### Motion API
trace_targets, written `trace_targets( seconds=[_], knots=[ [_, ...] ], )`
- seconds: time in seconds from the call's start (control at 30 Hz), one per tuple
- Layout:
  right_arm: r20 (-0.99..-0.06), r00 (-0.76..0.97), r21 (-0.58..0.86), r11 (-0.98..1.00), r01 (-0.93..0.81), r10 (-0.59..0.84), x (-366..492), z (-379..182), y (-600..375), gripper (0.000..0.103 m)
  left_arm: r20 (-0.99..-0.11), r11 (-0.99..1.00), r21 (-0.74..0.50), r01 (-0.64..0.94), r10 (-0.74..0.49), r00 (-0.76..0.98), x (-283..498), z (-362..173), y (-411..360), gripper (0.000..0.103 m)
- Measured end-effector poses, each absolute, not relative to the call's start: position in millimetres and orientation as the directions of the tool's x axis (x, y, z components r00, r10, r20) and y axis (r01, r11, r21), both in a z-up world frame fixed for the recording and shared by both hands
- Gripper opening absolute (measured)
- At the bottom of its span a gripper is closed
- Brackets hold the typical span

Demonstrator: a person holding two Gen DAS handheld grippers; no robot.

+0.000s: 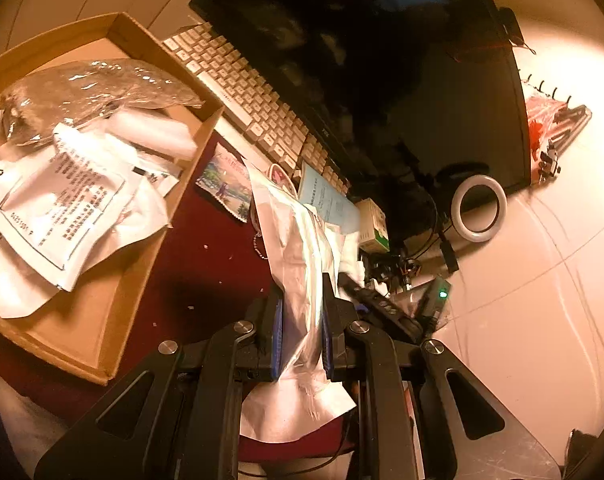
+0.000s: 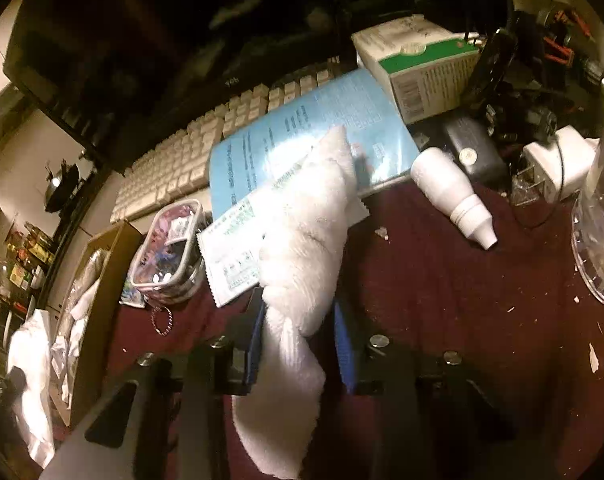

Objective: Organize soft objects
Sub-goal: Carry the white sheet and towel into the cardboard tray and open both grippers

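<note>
My left gripper (image 1: 302,312) is shut on a crumpled silvery-white plastic bag (image 1: 298,264) and holds it above the dark red mat, to the right of the cardboard box (image 1: 114,312). The box holds white printed pouches (image 1: 62,208) and a clear plastic bag (image 1: 94,92). My right gripper (image 2: 298,344) is shut on a fluffy white cloth (image 2: 302,248) that hangs through the fingers above the mat. The box's edge also shows in the right wrist view (image 2: 98,300), at the left.
A white keyboard (image 1: 254,100) and a dark monitor (image 1: 381,60) stand behind. A blue leaflet (image 2: 309,140), a green-and-white carton (image 2: 417,72), a white bottle (image 2: 453,196), a patterned pouch (image 2: 166,252), a printed sachet (image 2: 234,252) and a clear plastic dish (image 2: 597,240) lie on the mat. A ring light (image 1: 477,208) is at the right.
</note>
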State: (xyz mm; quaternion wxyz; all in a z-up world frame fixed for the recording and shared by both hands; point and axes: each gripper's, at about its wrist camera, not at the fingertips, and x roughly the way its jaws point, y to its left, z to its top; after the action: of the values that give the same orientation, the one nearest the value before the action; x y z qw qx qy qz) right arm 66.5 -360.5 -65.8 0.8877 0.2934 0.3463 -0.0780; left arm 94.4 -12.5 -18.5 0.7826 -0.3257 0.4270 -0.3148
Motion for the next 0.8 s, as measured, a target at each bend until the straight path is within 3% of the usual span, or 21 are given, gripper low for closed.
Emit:
trace_targets(
  seconds=[0.13, 0.27, 0.6, 0.8],
  knots=[
    [-0.562, 0.824, 0.508, 0.818, 0.272, 0.075, 49, -36, -350, 0.029, -0.441, 0.589, -0.777, 0.223, -0.762, 0.474, 92, -8, 3, 0.014],
    [-0.489, 0.851, 0.501, 0.861, 0.093, 0.192, 54, 0, -316, 0.029, -0.42, 0.594, -0.774, 0.221, -0.742, 0.522, 94, 2, 25, 0.014],
    [-0.518, 0.726, 0.501, 0.848, -0.17, 0.452, 145, 24, -218, 0.029, -0.428, 0.66, -0.74, 0.128, -0.61, 0.667, 122, 22, 97, 0.014],
    [-0.58, 0.655, 0.393, 0.871, -0.296, 0.485, 184, 21, -152, 0.029, -0.476, 0.652, -0.757, 0.033, -0.586, 0.656, 157, 1, 127, 0.014]
  ],
)
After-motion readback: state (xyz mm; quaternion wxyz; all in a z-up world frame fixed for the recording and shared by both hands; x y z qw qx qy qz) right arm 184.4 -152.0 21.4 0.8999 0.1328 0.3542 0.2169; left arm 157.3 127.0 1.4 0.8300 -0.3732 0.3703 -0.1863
